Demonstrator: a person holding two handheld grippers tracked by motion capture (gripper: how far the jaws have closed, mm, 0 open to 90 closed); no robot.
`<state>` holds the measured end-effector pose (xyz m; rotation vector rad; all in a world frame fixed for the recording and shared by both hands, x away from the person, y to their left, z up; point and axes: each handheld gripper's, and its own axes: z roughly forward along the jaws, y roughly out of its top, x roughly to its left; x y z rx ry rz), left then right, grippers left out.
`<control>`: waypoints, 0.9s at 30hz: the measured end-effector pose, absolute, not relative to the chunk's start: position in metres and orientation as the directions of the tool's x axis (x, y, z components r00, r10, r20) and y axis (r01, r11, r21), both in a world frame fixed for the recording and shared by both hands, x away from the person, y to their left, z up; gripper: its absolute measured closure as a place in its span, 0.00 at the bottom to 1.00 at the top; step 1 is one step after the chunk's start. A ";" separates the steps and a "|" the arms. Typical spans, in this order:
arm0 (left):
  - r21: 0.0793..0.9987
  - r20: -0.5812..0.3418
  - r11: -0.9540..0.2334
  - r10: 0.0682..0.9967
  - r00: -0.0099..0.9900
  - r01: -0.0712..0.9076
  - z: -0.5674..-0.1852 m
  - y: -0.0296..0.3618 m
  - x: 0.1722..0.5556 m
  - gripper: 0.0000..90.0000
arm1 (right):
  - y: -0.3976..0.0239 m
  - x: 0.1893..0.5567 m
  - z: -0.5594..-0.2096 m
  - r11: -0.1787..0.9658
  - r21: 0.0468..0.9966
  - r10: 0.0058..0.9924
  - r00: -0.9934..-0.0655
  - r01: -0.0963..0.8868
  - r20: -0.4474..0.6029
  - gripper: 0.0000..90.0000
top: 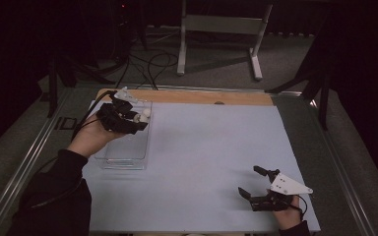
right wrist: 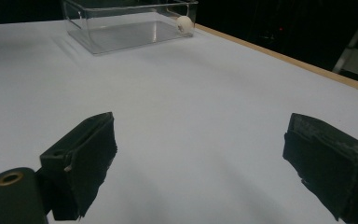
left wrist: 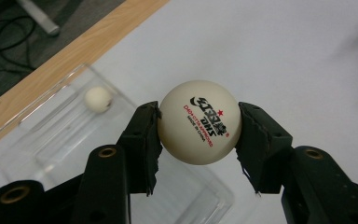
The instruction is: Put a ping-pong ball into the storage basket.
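Carry the ball point(left wrist: 199, 122) over the middle of the tray point(top: 128, 160) and lower it before you let go, so it settles beside the second ball point(left wrist: 98, 99) and does not bounce out. Your left gripper point(left wrist: 199, 140) is clenched on the ball, pads on both sides, above the tray's edge. Your right gripper point(top: 257, 183) rests near the table point(top: 206, 147) edge, jaws wide and holding nothing.
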<state>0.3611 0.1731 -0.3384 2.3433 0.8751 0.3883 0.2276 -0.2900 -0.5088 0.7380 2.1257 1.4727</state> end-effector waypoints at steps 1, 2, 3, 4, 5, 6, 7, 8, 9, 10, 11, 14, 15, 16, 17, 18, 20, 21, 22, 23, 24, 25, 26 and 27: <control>0.629 0.051 -0.596 0.673 0.738 0.500 -0.340 0.176 0.361 0.58 | -0.290 0.228 -0.509 0.288 0.942 0.651 -0.757 0.174 -0.059 0.10; 0.631 0.048 -0.588 0.680 0.731 0.506 -0.340 0.178 0.362 0.58 | -0.290 0.228 -0.509 0.291 0.941 0.650 -0.757 0.173 -0.062 0.10; 0.629 0.042 -0.582 0.687 0.725 0.515 -0.341 0.180 0.362 0.58 | -0.290 0.228 -0.509 0.291 0.941 0.650 -0.757 0.173 -0.062 0.10; 0.629 0.041 -0.581 0.689 0.723 0.518 -0.343 0.181 0.363 0.58 | -0.290 0.228 -0.509 0.290 0.941 0.650 -0.758 0.175 -0.060 0.10; 0.629 0.039 -0.577 0.693 0.720 0.522 -0.344 0.182 0.363 0.58 | -0.290 0.228 -0.509 0.290 0.941 0.651 -0.757 0.174 -0.060 0.10; 0.623 0.043 -0.581 0.694 0.719 0.524 -0.345 0.183 0.364 0.58 | -0.290 0.228 -0.509 0.290 0.941 0.651 -0.757 0.174 -0.060 0.10; 0.624 0.047 -0.581 0.695 0.718 0.522 -0.347 0.184 0.364 0.58 | -0.290 0.228 -0.509 0.288 0.942 0.651 -0.756 0.175 -0.059 0.10; 0.626 0.038 -0.576 0.696 0.717 0.526 -0.348 0.184 0.364 0.58 | -0.290 0.228 -0.509 0.289 0.942 0.651 -0.757 0.174 -0.060 0.10; 0.626 0.038 -0.576 0.696 0.717 0.526 -0.348 0.184 0.364 0.58 | -0.290 0.228 -0.509 0.289 0.941 0.651 -0.757 0.174 -0.060 0.10; 0.626 0.043 -0.568 0.709 0.704 0.534 -0.351 0.185 0.365 0.58 | -0.290 0.228 -0.509 0.288 0.941 0.651 -0.757 0.175 -0.059 0.10; 0.626 0.043 -0.568 0.709 0.704 0.534 -0.351 0.185 0.365 0.58 | -0.290 0.228 -0.509 0.287 0.942 0.651 -0.757 0.174 -0.059 0.10; 0.615 0.029 -0.562 0.717 0.697 0.553 -0.361 0.184 0.366 0.58 | -0.290 0.227 -0.508 0.286 0.943 0.651 -0.757 0.172 -0.060 0.10; 0.617 0.027 -0.558 0.720 0.693 0.555 -0.364 0.184 0.367 0.58 | -0.290 0.227 -0.508 0.286 0.943 0.651 -0.757 0.172 -0.060 0.10; 0.617 0.027 -0.558 0.720 0.693 0.555 -0.364 0.184 0.367 0.58 | -0.290 0.227 -0.508 0.287 0.943 0.651 -0.756 0.171 -0.061 0.10; 0.613 0.018 -0.552 0.724 0.689 0.564 -0.367 0.185 0.368 0.58 | -0.290 0.227 -0.508 0.287 0.943 0.651 -0.757 0.171 -0.061 0.10; 0.612 0.016 -0.551 0.725 0.688 0.567 -0.369 0.186 0.368 0.58 | -0.290 0.227 -0.508 0.286 0.943 0.651 -0.757 0.172 -0.060 0.10; 0.606 0.008 -0.545 0.732 0.681 0.579 -0.373 0.187 0.369 0.58 | -0.290 0.228 -0.509 0.287 0.942 0.651 -0.757 0.173 -0.059 0.10; 0.606 0.008 -0.545 0.732 0.681 0.579 -0.373 0.187 0.369 0.58 | -0.290 0.228 -0.509 0.287 0.942 0.651 -0.757 0.173 -0.059 0.10; 0.603 -0.002 -0.543 0.732 0.682 0.585 -0.377 0.188 0.370 0.58 | -0.290 0.228 -0.509 0.287 0.942 0.651 -0.757 0.175 -0.058 0.10; 0.601 -0.003 -0.542 0.733 0.680 0.587 -0.379 0.189 0.371 0.58 | -0.290 0.228 -0.509 0.287 0.942 0.650 -0.757 0.175 -0.058 0.10; 0.597 -0.005 -0.543 0.733 0.680 0.590 -0.382 0.189 0.371 0.58 | -0.290 0.227 -0.509 0.287 0.942 0.651 -0.757 0.174 -0.059 0.10; 0.594 -0.010 -0.546 0.730 0.684 0.591 -0.384 0.189 0.371 0.58 | -0.290 0.227 -0.508 0.288 0.942 0.650 -0.757 0.172 -0.061 0.10; 0.594 -0.010 -0.546 0.730 0.684 0.591 -0.384 0.189 0.371 0.58 | -0.290 0.227 -0.508 0.287 0.942 0.651 -0.757 0.172 -0.060 0.10; 0.585 -0.011 -0.545 0.735 0.678 0.601 -0.388 0.189 0.372 0.58 | -0.290 0.227 -0.508 0.286 0.943 0.651 -0.756 0.172 -0.059 0.10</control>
